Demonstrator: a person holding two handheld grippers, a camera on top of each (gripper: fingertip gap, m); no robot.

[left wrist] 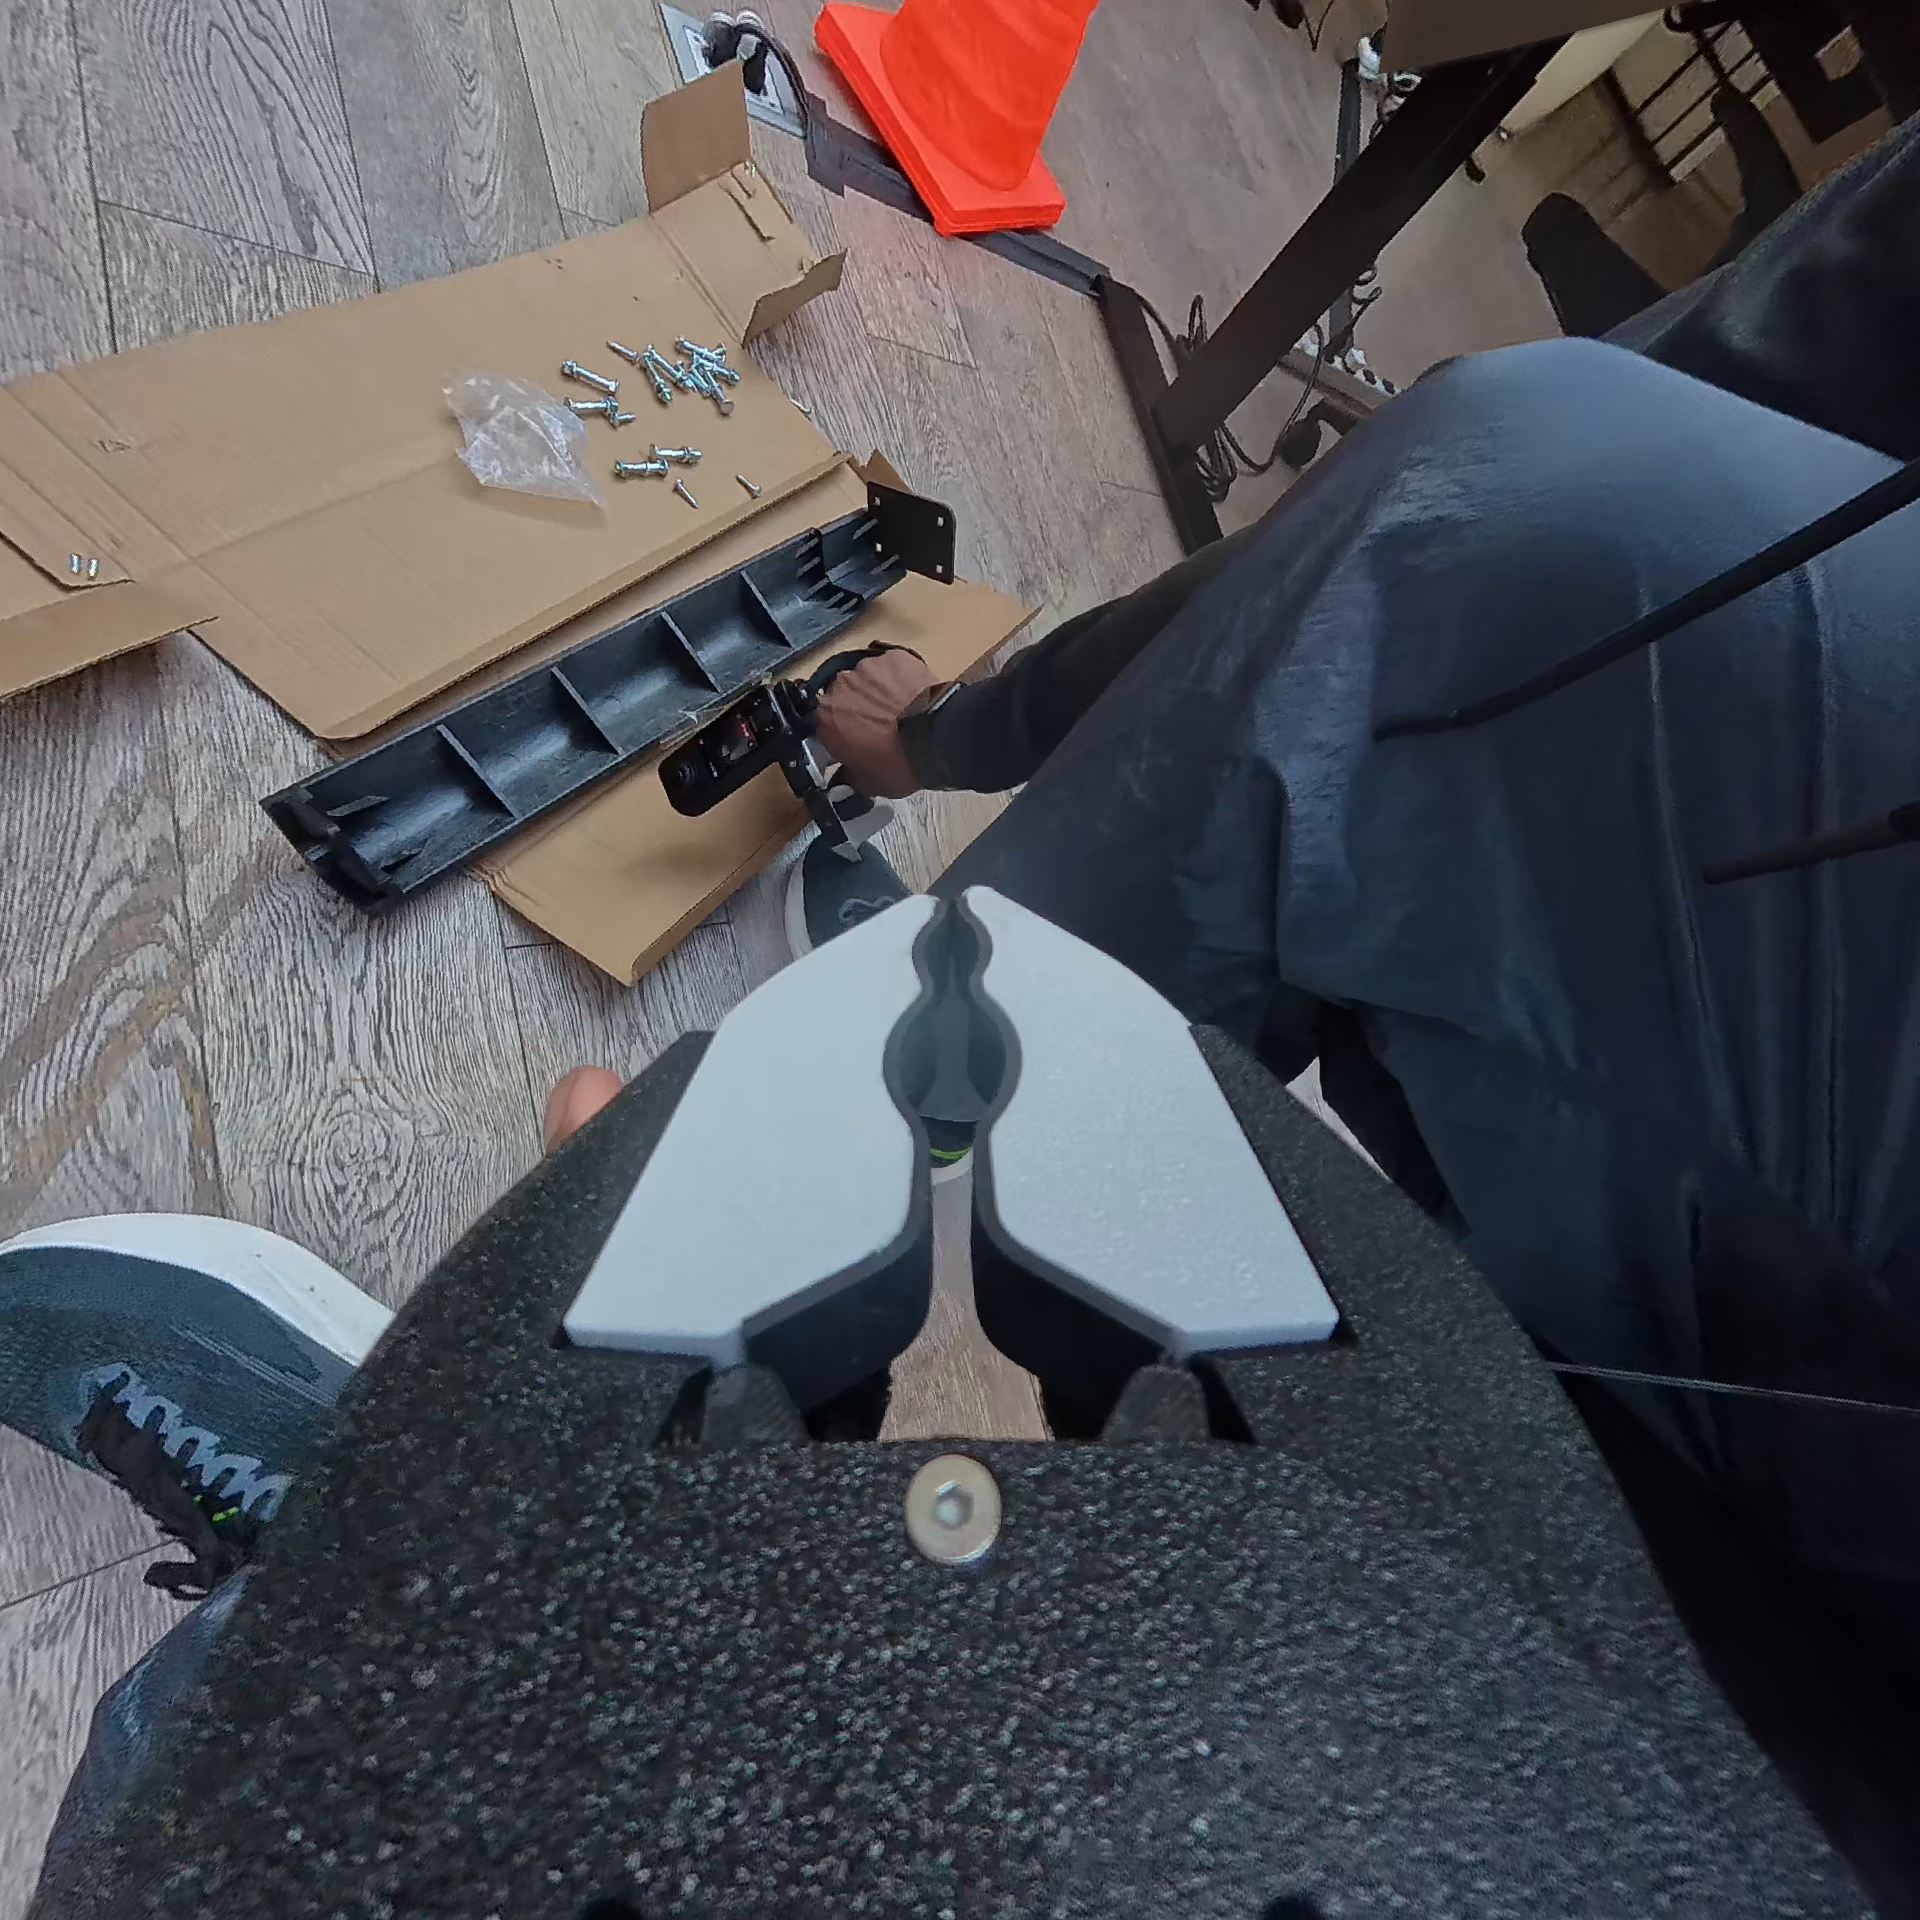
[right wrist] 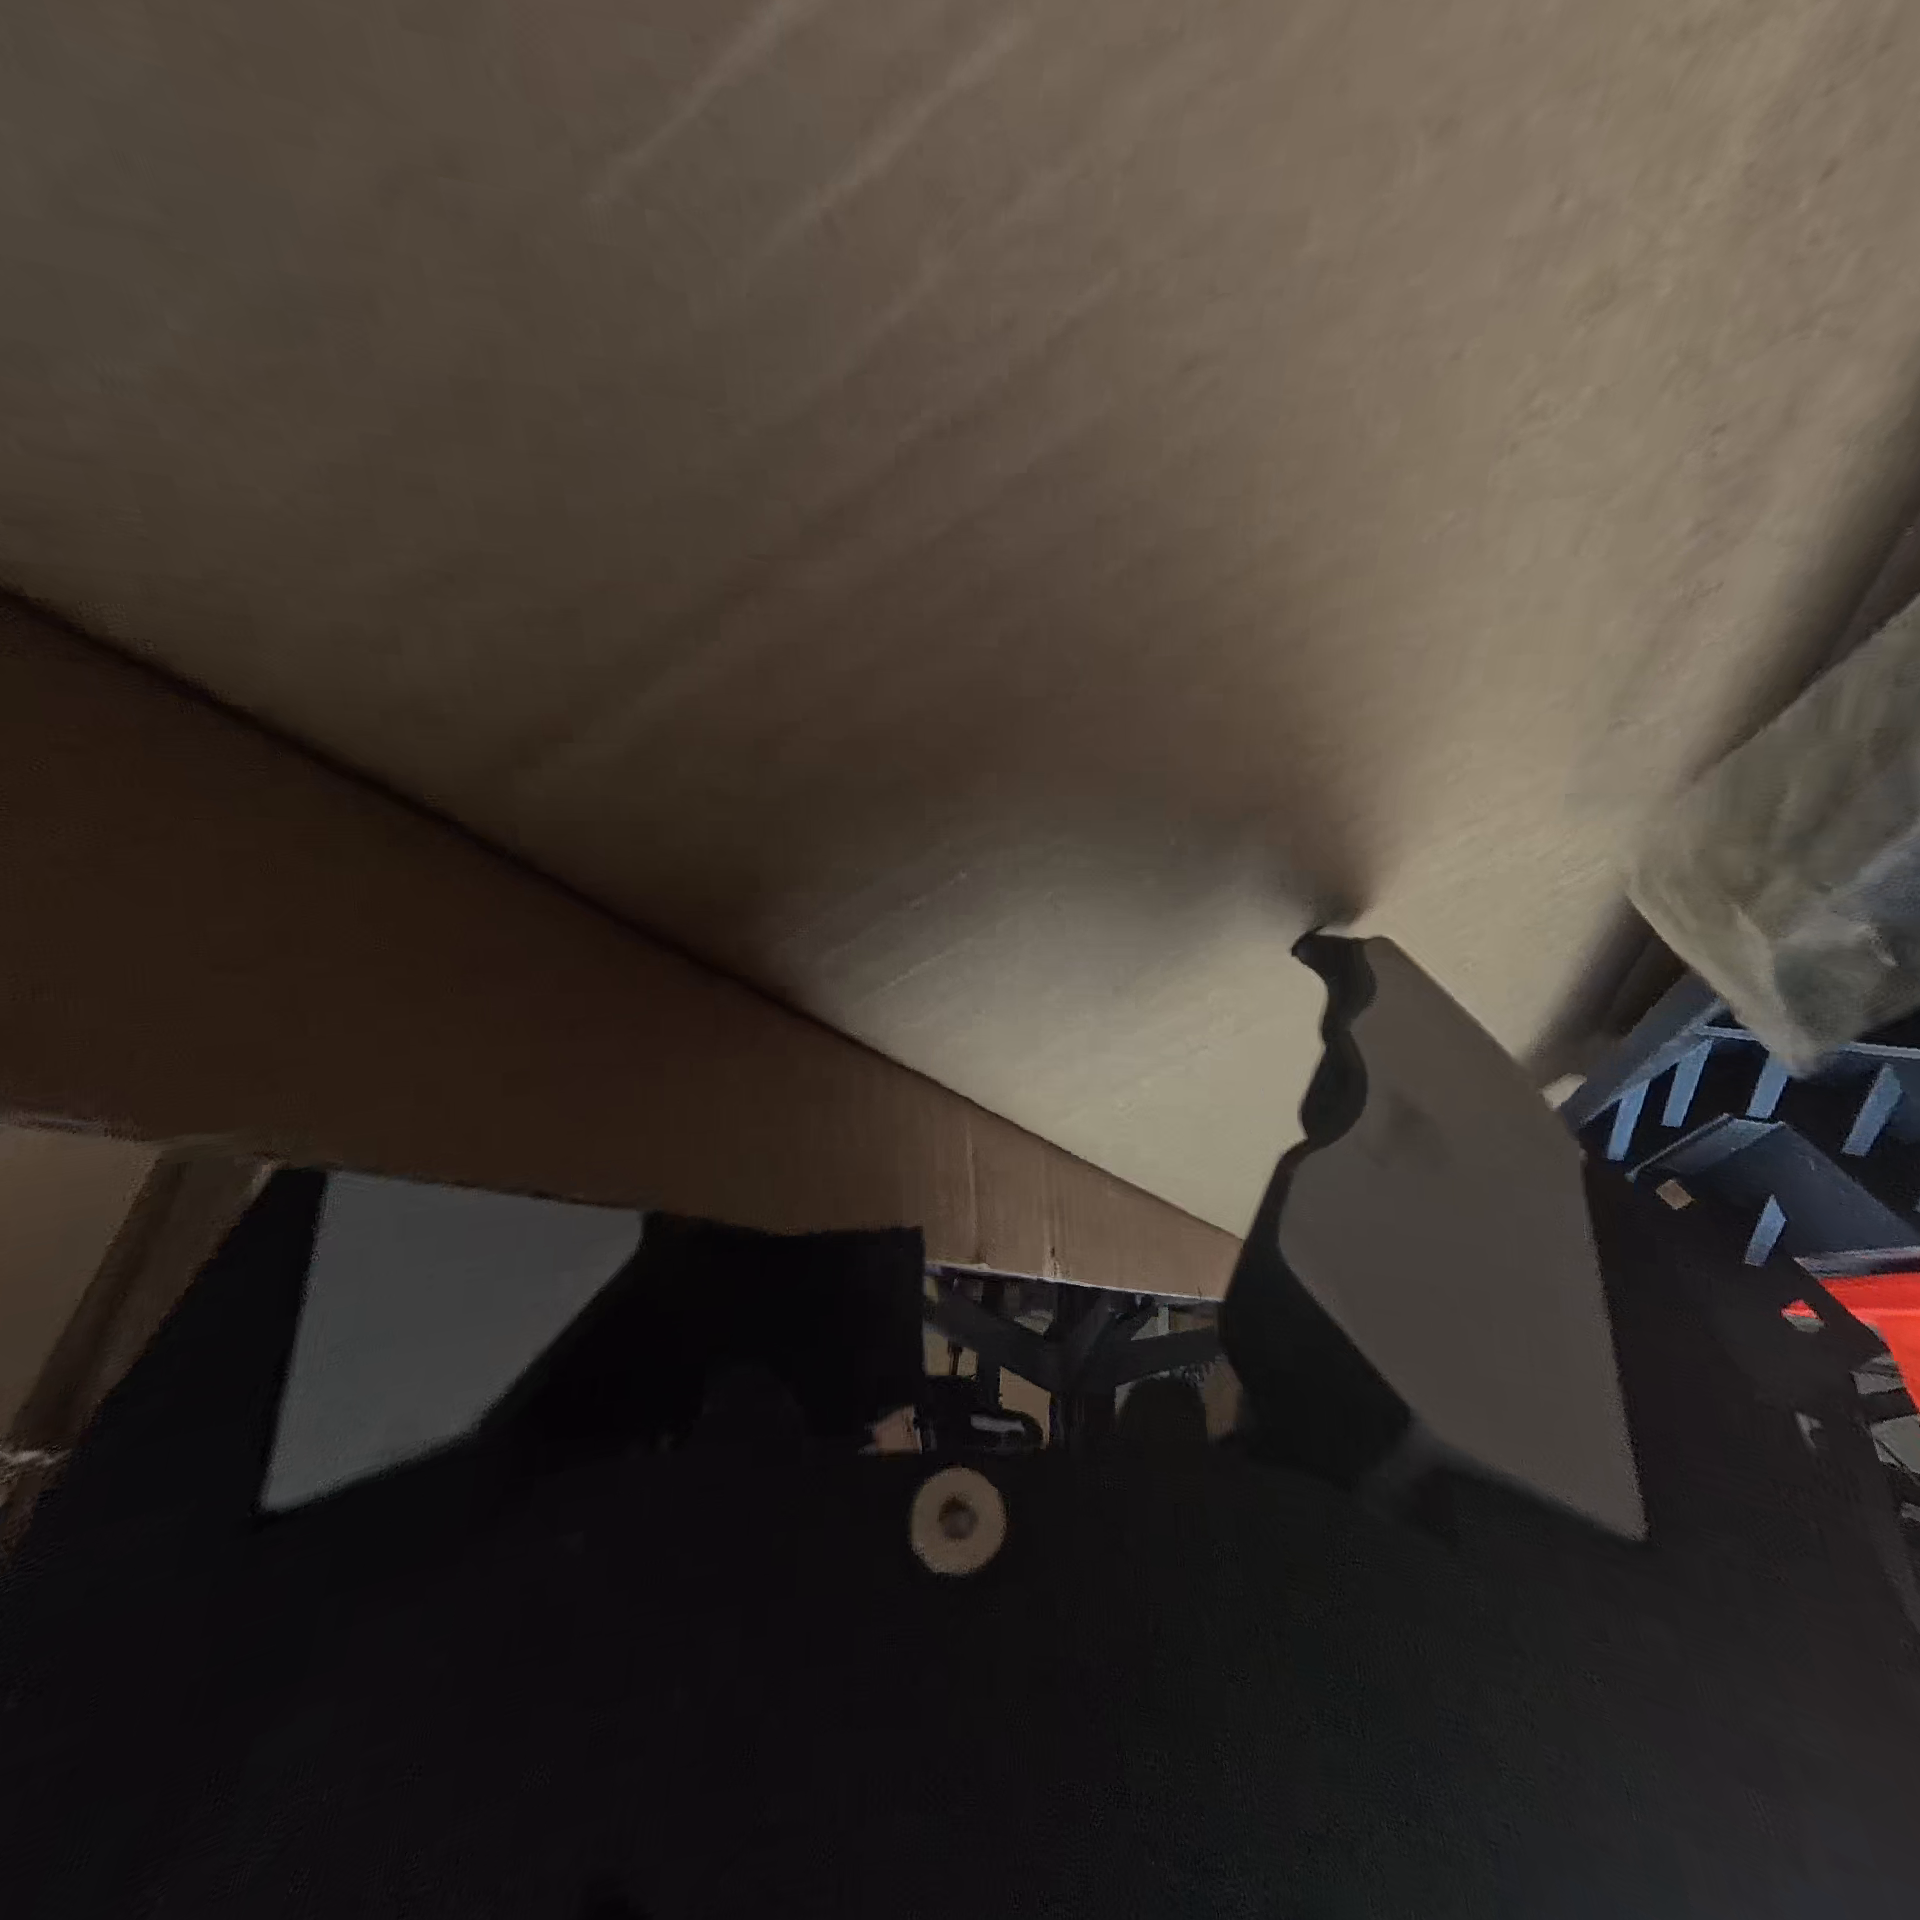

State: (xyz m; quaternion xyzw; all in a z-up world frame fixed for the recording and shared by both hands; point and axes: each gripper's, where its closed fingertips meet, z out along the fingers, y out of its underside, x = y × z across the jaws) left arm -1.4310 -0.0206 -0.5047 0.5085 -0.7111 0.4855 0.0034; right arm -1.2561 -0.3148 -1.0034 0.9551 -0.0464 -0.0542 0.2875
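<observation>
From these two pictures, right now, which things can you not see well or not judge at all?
- Right gripper: in the right wrist view the cardboard edge covers one finger's tip; whether anything is gripped is unclear.
- Same gripper in the left wrist view: too small, partly behind the hand.
- Plastic bag: contents not readable, too small.
- Black ribbed panel: cut off and blurred in the right wrist view.

Can't make out any readable text here: nothing legible on the flattened cardboard (left wrist: 312, 520), the orange cone (left wrist: 966, 94), or the sneaker (left wrist: 156, 1371).
</observation>
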